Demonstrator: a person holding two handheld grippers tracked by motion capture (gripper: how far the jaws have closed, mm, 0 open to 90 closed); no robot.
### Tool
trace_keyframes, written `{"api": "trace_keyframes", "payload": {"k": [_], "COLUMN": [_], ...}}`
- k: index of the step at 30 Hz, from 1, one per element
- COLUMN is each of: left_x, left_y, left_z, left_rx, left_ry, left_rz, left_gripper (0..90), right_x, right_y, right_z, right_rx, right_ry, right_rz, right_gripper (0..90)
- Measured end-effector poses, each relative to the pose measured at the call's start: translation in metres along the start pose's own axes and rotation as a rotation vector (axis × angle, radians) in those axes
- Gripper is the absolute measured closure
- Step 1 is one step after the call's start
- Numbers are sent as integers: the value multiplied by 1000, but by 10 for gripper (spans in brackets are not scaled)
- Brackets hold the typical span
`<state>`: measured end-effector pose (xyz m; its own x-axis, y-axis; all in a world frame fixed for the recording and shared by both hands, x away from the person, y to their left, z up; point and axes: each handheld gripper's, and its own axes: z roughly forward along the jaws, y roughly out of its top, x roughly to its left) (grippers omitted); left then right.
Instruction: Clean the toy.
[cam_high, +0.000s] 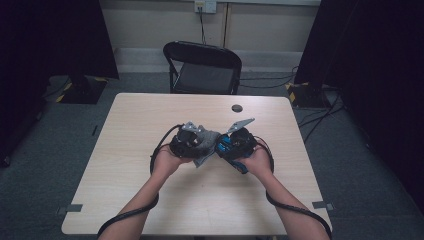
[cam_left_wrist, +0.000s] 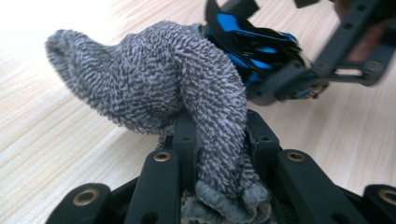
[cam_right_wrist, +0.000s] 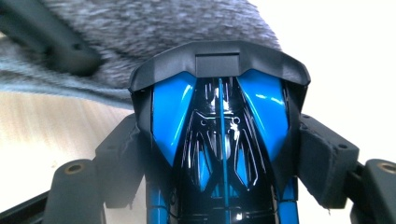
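Note:
A grey knitted cloth (cam_left_wrist: 154, 79), shaped like a sock, is pinched by its cuff end between the black jaws of my left gripper (cam_left_wrist: 219, 135), which is shut on it. Its loose end arches up over the table. My right gripper (cam_right_wrist: 219, 154) is shut on a glossy blue and black plastic object (cam_right_wrist: 219, 121), with its pads pressed on both sides. The object's nose touches the grey cloth (cam_right_wrist: 154, 28). From above, the left gripper (cam_high: 192, 141) and right gripper (cam_high: 231, 145) meet at the table's middle, with the cloth (cam_high: 206, 146) between them.
The light wooden table (cam_high: 150, 200) carries a small dark round disc (cam_high: 237, 108) near its far edge. A black folding chair (cam_high: 205, 67) stands behind the table. Cables trail from both grippers along the person's forearms.

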<state>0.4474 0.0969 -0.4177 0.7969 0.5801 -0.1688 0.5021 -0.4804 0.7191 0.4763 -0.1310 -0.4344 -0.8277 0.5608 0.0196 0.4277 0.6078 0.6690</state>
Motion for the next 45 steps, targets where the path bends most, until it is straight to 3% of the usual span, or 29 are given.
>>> {"api": "trace_keyframes", "payload": {"k": [9,15,18,21,28,33,36,39,45], "left_x": [-9,-12,-8,1,24,33,32,29,18], "left_y": [-8,-14,-17,-22,-33,-23,-6,10,26], "left_z": [-6,-12,-16,-20,-29,-33,-35,-32,-18], "left_rx": [0,2,1,-11,-12,-50,-106,-117,-105], "left_ry": [-22,-21,9,20,98,135,162,165,109], "left_rz": [54,62,53,20,-46,-72,-86,-74,-74], "left_gripper": [706,707,705,705,700,699,697,695,695], "right_x": [-6,-2,-1,-2,-10,-9,-1,6,15], "right_y": [4,7,7,6,2,3,8,12,16], "right_z": [-3,-2,0,0,-7,-11,-11,-9,-5], "right_rx": [1,7,6,4,-11,-19,-28,-25,-22], "right_ry": [-12,-2,7,15,7,15,38,55,68], "right_rz": [15,5,5,16,44,44,20,1,-17], "right_gripper": [256,257,257,257,257,257,256,257,256]}}
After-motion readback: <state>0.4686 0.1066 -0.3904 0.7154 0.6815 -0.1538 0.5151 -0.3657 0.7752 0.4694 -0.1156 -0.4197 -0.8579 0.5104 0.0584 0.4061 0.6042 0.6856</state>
